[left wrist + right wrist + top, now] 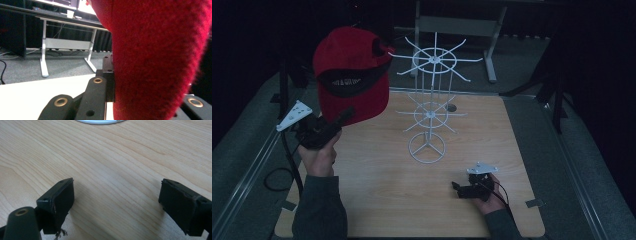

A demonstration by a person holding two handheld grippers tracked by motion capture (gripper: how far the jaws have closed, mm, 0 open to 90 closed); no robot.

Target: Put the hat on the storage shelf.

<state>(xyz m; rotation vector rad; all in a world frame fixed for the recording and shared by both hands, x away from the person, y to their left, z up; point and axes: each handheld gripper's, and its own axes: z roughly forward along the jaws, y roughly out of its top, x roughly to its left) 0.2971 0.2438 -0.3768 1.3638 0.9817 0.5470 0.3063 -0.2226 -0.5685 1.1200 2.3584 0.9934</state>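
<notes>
Cap's black lettering unreadable

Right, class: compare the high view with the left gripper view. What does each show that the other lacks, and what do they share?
High view alone: the white wire rack standing on the wooden table, the right gripper low over the table with nothing in it, and the person's hands. Left gripper view alone: a close look at the left gripper's jaws closed on the cap's red fabric, and a white-legged desk behind. Shared: the red cap held up by the left gripper.

Left tool clamped, right tool agape
</notes>
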